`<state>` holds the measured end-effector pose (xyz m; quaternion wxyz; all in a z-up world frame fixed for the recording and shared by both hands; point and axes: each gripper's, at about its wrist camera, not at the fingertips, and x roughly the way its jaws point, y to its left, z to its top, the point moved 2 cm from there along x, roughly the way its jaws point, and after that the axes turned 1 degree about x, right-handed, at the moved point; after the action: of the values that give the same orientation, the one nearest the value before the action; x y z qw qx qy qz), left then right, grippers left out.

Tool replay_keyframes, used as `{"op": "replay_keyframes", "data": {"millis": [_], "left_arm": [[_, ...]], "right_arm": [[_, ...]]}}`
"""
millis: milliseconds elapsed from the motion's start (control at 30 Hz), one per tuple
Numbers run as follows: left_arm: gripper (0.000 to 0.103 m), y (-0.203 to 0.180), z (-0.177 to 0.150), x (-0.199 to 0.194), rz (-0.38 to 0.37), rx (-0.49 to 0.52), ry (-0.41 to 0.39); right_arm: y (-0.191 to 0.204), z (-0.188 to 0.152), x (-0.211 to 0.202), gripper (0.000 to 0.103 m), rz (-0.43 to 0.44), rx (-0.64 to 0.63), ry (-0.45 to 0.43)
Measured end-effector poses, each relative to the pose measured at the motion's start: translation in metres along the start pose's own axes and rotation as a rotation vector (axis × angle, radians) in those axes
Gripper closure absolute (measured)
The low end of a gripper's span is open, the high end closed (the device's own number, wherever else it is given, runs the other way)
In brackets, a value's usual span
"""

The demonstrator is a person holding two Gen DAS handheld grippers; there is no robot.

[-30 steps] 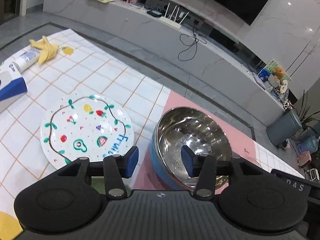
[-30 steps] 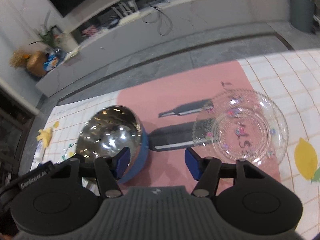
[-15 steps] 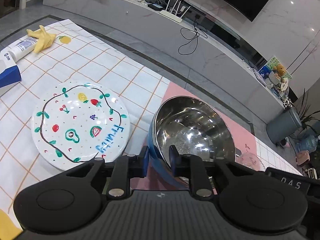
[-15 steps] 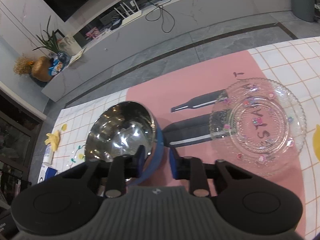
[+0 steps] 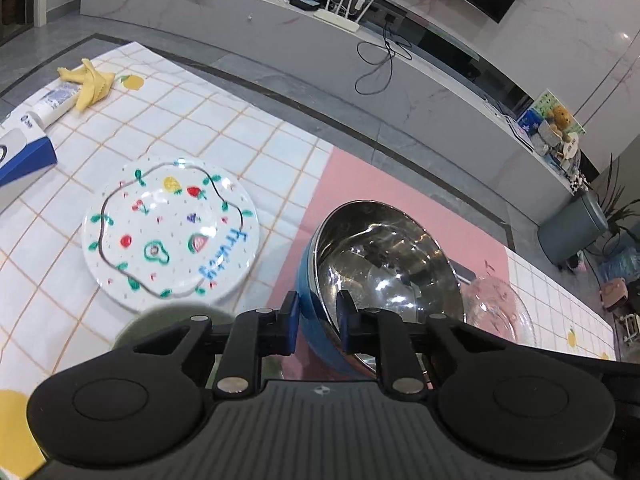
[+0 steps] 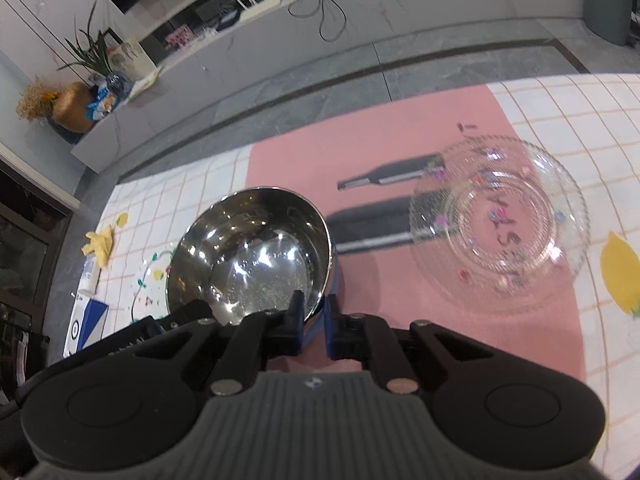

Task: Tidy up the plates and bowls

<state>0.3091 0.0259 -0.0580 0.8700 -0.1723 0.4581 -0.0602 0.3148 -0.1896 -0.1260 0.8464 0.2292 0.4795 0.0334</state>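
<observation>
A steel bowl (image 5: pixel 384 256) with a blue outside is held tilted above the pink part of the mat. My left gripper (image 5: pixel 317 320) is shut on its near left rim. My right gripper (image 6: pixel 314 320) is shut on its near right rim, and the bowl (image 6: pixel 256 248) fills the middle of the right wrist view. A white plate (image 5: pixel 170 232) painted with fruit lies to the bowl's left. A clear glass plate (image 6: pixel 500 224) lies to its right, and its edge shows in the left wrist view (image 5: pixel 500 312).
A green round object (image 5: pixel 160 320) shows blurred under the left gripper. A blue and white box (image 5: pixel 24 152), a tube (image 5: pixel 48 104) and a yellow cloth (image 5: pixel 90 80) lie at the mat's far left. A grey floor strip and a low cabinet (image 5: pixel 320 40) lie beyond.
Both grippers closed on the bowl's rim, from open a second ago. The bowl has lifted and tilted off the mat.
</observation>
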Motion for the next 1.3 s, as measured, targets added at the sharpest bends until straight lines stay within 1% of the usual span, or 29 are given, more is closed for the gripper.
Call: {"op": "replay_keyframes", "data": {"millis": [67, 200, 300, 367, 400, 433, 467, 500, 533, 667, 700, 733, 767, 833, 933, 1000, 1200, 1300], "left_arm": [[0.081, -0.001, -0.005, -0.005, -0.01, -0.005, 0.015], [0.081, -0.002, -0.013, -0.012, -0.022, 0.006, 0.046], [0.082, -0.001, -0.014, -0.013, -0.04, 0.0, 0.04], [0.081, 0.002, -0.012, -0.014, -0.051, -0.017, 0.024], [0.081, 0.003, -0.011, -0.014, -0.051, -0.024, 0.017], [0.078, 0.005, -0.009, -0.014, -0.046, -0.029, 0.009], [0.076, 0.006, -0.008, -0.013, -0.042, -0.032, 0.002], [0.075, 0.008, -0.008, -0.011, -0.046, -0.035, -0.003], [0.073, 0.008, -0.007, -0.009, -0.052, -0.036, -0.004], [0.072, 0.006, -0.005, -0.001, -0.041, -0.02, -0.002], [0.072, 0.005, -0.005, 0.0, -0.038, -0.017, -0.003], [0.072, 0.004, -0.004, 0.001, -0.037, -0.016, -0.001], [0.073, 0.003, -0.004, 0.002, -0.031, -0.017, 0.001], [0.085, 0.002, -0.003, 0.002, -0.02, -0.013, -0.005], [0.093, 0.003, -0.004, 0.001, -0.021, -0.015, 0.001], [0.096, 0.004, -0.005, -0.002, -0.024, -0.013, 0.001], [0.096, -0.001, -0.005, -0.025, -0.049, 0.003, -0.04], [0.096, -0.002, -0.007, -0.032, -0.074, -0.008, -0.041]], "right_arm": [[-0.003, -0.004, -0.005, 0.096, -0.014, 0.007, 0.021], [-0.011, -0.013, -0.014, 0.096, -0.013, 0.027, 0.054], [-0.017, -0.02, -0.015, 0.095, -0.018, 0.036, 0.064], [-0.018, -0.02, -0.014, 0.09, -0.014, 0.045, 0.065], [-0.019, -0.02, -0.014, 0.084, -0.018, 0.053, 0.065], [-0.019, -0.02, -0.013, 0.073, -0.022, 0.056, 0.061], [-0.019, -0.019, -0.012, 0.069, -0.027, 0.053, 0.054], [-0.018, -0.018, -0.012, 0.066, -0.027, 0.047, 0.045], [-0.018, -0.017, -0.01, 0.066, -0.028, 0.042, 0.039], [-0.024, -0.013, -0.003, 0.067, -0.026, 0.056, 0.036], [-0.025, -0.012, -0.001, 0.069, -0.024, 0.066, 0.04], [-0.026, -0.011, 0.001, 0.075, -0.017, 0.074, 0.044], [-0.026, -0.011, 0.002, 0.078, 0.001, 0.081, 0.049], [-0.027, -0.012, 0.004, 0.089, 0.031, 0.095, 0.062], [-0.025, -0.012, 0.002, 0.09, 0.011, 0.092, 0.055], [-0.024, -0.013, 0.0, 0.091, 0.0, 0.094, 0.052], [-0.024, -0.017, -0.014, 0.091, 0.01, 0.11, 0.053], [-0.025, -0.019, -0.026, 0.091, 0.011, 0.115, 0.041]]}}
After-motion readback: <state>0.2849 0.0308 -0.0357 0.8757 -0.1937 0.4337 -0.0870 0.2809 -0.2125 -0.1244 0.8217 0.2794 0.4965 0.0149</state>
